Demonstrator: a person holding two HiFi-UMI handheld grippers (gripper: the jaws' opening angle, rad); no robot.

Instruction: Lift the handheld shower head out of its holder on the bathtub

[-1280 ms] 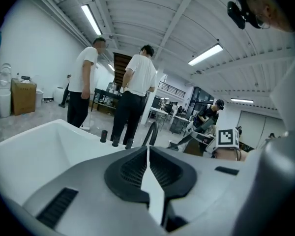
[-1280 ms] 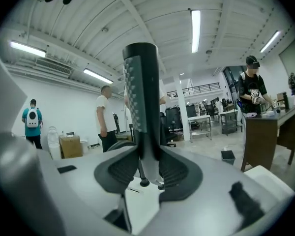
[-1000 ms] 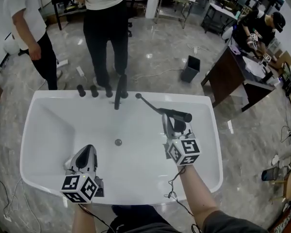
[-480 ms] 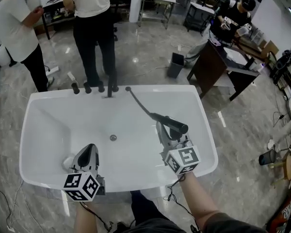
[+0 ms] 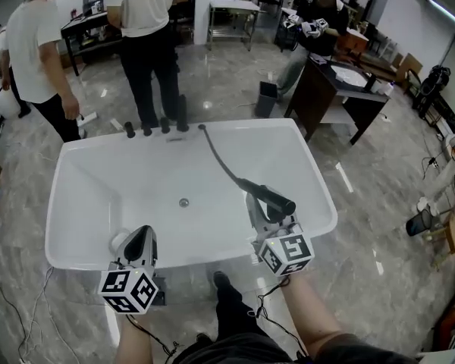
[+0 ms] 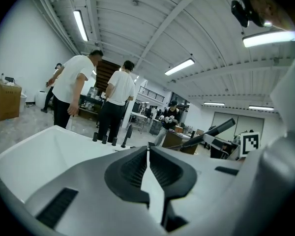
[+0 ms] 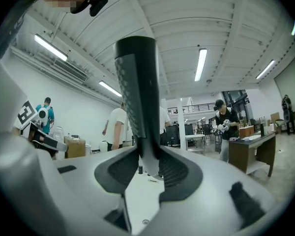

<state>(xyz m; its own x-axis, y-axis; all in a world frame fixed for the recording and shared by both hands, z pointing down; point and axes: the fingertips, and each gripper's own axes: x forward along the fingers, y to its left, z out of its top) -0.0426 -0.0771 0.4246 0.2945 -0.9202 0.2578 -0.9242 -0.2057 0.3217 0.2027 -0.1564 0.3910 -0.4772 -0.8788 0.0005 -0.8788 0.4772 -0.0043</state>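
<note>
Looking down from the head view, the handheld shower head has the lower part of its handle hidden behind the right gripper. In the right gripper view that same end vanishes between the clamped jaws. The left gripper covers its own tips from above. On the bathtub far rim, the dark knobs are too small for me to pick out a holder. The person behind that rim is cut off by the top edge, and the wearer's forearm by the bottom edge.
</note>
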